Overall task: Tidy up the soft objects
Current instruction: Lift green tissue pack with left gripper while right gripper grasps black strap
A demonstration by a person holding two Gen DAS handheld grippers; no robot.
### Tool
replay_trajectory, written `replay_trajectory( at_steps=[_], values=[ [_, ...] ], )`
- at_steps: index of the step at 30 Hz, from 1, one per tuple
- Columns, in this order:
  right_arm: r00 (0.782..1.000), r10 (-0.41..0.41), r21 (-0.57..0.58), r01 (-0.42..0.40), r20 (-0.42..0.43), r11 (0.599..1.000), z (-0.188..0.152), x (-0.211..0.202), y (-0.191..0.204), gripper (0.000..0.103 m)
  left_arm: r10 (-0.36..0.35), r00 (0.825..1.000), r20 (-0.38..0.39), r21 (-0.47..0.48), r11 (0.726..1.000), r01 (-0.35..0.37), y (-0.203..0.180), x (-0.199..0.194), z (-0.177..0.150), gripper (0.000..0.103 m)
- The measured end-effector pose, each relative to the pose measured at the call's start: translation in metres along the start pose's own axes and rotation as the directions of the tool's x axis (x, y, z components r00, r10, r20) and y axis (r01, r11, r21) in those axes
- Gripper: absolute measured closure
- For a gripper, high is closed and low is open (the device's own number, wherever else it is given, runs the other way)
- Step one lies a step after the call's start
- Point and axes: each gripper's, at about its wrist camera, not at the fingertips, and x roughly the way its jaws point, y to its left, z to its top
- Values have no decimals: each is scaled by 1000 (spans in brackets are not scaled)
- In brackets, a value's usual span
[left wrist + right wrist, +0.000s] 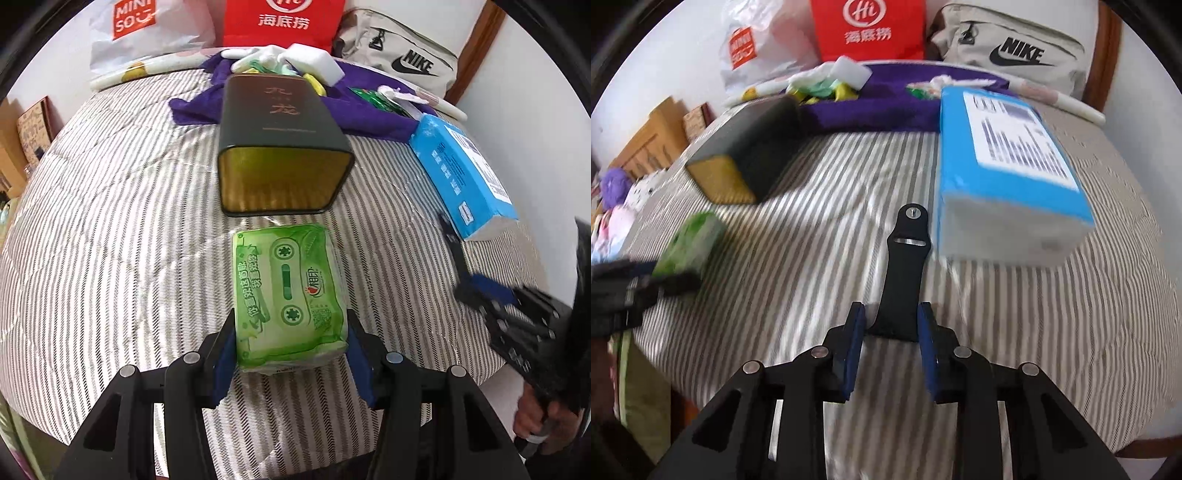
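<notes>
A green soft tissue pack [288,291] lies lengthwise on the striped bedcover, and my left gripper [291,317] is shut on its near end, blue pads pressed to both long sides. Just beyond it a dark tin box [284,177] lies on its side, its gold-lined mouth facing the pack. In the right wrist view a black watch strap [905,266] lies on the cover between the pads of my right gripper [892,308]; the right pad is at its edge and a thin gap shows on the left. A large blue tissue pack [1008,155] lies right of the strap.
A purple cloth [369,110] with several small soft items and a white sponge block [314,62] lies behind the tin. Against the wall stand a white Miniso bag [140,29], a red bag [284,22] and a beige Nike bag [1015,51]. The bed edge falls away at left.
</notes>
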Motion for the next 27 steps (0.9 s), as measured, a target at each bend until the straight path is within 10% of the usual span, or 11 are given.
replay_trajectory(
  at_steps=[27],
  values=[
    [996, 45, 11, -46, 70, 999, -11, -4, -29, 82, 7, 1000, 14, -20, 1000, -7, 5, 1, -3, 52]
  ],
)
